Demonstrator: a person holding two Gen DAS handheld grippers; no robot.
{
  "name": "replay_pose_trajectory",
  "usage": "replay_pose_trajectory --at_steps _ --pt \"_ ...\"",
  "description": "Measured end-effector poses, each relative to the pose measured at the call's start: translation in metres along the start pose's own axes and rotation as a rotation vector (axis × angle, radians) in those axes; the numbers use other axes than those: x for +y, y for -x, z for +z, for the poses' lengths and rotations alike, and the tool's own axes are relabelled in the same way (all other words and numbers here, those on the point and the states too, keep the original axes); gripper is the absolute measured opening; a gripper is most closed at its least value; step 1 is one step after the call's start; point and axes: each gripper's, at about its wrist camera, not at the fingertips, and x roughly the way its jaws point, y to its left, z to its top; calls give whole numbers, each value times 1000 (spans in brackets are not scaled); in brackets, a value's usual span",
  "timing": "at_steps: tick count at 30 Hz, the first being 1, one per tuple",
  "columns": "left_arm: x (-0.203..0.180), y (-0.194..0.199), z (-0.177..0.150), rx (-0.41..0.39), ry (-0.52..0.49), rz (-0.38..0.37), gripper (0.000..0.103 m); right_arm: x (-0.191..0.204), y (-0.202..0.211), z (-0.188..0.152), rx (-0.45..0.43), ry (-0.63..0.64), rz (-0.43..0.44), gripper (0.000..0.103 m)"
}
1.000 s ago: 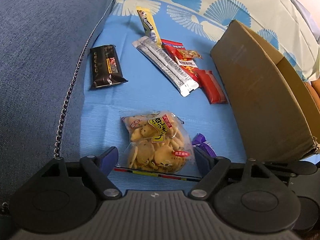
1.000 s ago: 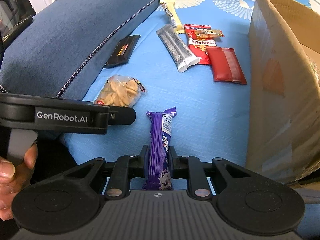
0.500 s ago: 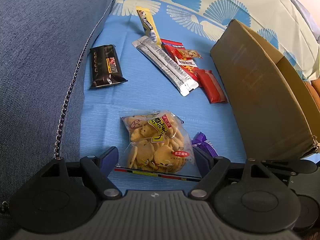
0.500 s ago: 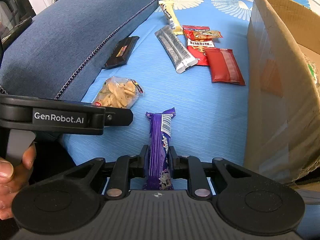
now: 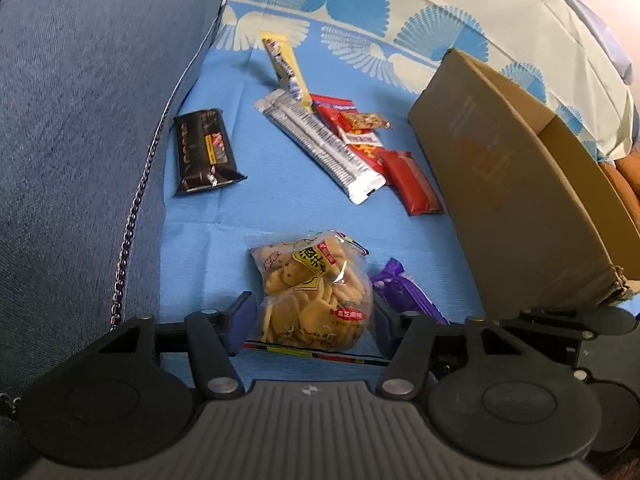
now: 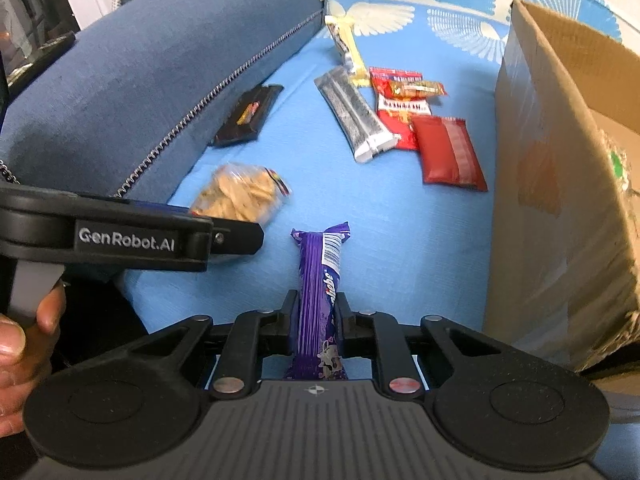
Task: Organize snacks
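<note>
Tilting downward, left gripper (image 5: 312,316) closing around cracker bag (image 5: 310,292), seemingly touching.

The right tool (image 6: 316,322) has its 2 fingers clamped on the near end of a purple bar (image 6: 320,292), which runs straight ahead over the blue sheet (image 6: 400,220). Ahead and to its left lies a clear bag of crackers (image 6: 240,196), partly hidden behind the left tool (image 6: 224,236), with a black packet (image 6: 248,114) farther on beside the blue cushion (image 6: 140,92). Farther ahead lie a silver packet (image 6: 354,114), a yellow bar (image 6: 346,50) and 3 red packets, the nearest dark red one (image 6: 450,154) to the right, near the cardboard box (image 6: 560,184).
</note>
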Motion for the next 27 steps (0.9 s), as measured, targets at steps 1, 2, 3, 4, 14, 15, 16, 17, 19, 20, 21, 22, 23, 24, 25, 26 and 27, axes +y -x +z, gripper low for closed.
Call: replay_pose_trajectory --at_steps 1,2,3,4,14,15,16,17,19,20,21,22,23,24,25,26,27 --pt "-1 2 0 -8 -4 -3 58 1 2 0 -11 5 1 17" --pt "-1 3 -1 -16 -6 -7 57 1 4 1 -25 12 2 17" --pt "-1 5 -1 -24 -7 -11 57 2 6 2 -37 16 3 17" --pt "-1 6 -2 -31 -5 -17 57 3 7 2 -49 22 3 17" --pt "3 14 -3 -69 17 -54 56 7 16 1 -96 39 -8 17" --pt "3 14 -3 -72 18 -57 56 7 17 1 -99 37 -9 17" --pt "3 14 -3 -74 19 -59 56 7 17 2 -102 35 -8 17" --pt "3 15 -3 -75 20 -60 56 7 18 2 -106 33 -8 17" --pt "4 15 -3 -78 21 -63 56 6 19 2 -113 29 -9 17" --pt "4 15 -3 -78 22 -64 56 6 21 2 -117 28 -9 17" --pt "5 15 -3 -79 23 -65 56 6 21 2 -120 27 -8 17" --pt "5 16 -3 -80 24 -66 56 6 22 2 -122 27 -7 17" --pt "5 16 -4 -82 24 -67 56 6 22 2 -123 26 -7 17" --pt "5 16 -4 -83 25 -69 56 6 22 2 -125 26 -7 17" --pt "5 17 -4 -85 25 -69 56 6 23 2 -128 26 -7 17" --pt "6 17 -5 -87 26 -69 56 6 23 2 -133 26 -6 17" --pt "6 18 -5 -90 27 -71 56 6 25 3 -139 26 -4 17"
